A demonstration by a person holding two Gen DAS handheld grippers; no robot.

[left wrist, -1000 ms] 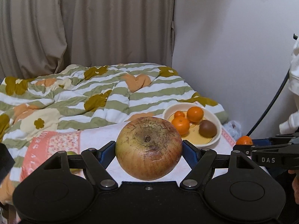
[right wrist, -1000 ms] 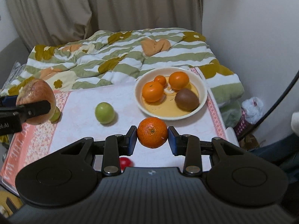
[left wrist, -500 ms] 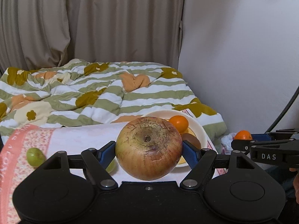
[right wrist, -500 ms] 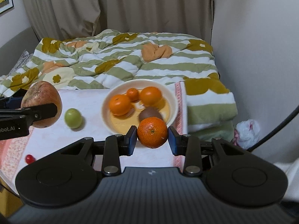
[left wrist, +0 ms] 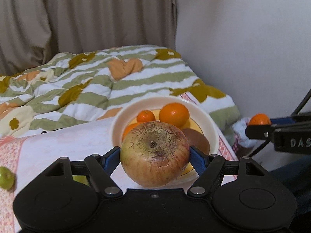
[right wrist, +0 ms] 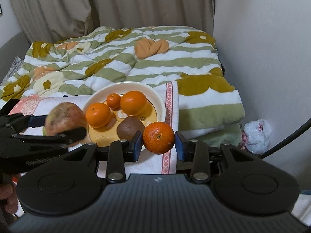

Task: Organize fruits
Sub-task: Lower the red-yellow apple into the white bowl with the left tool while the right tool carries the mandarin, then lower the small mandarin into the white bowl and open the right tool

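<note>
The left gripper (left wrist: 155,156) has its jaws spread wide and clamped on a big apple (left wrist: 154,153), one blue pad against each side, stem end facing the camera. The apple hangs over the near left rim of a cream bowl (left wrist: 210,124) that sits on the cloth-covered counter (left wrist: 64,143). In the bowl lie three oranges and a brown kiwi (right wrist: 130,126): a large orange (right wrist: 133,103) at the far side, a small orange (right wrist: 113,100) to its left, a middle-sized orange (right wrist: 98,114) nearer and further left, with the kiwi at the near right.

The right gripper (right wrist: 158,142) has its jaws drawn close together and gripping a mandarin (right wrist: 158,137) between the blue pads. From the right wrist view the mandarin sits just off the bowl's near right rim, over the pink-edged border of the cloth.

A small green fruit (left wrist: 6,177) rests on the counter at the far left of the left wrist view, well apart from the bowl. Behind the counter lies a bed with a green-striped blanket (right wrist: 124,58), and a curtain (right wrist: 116,5) hangs beyond it
</note>
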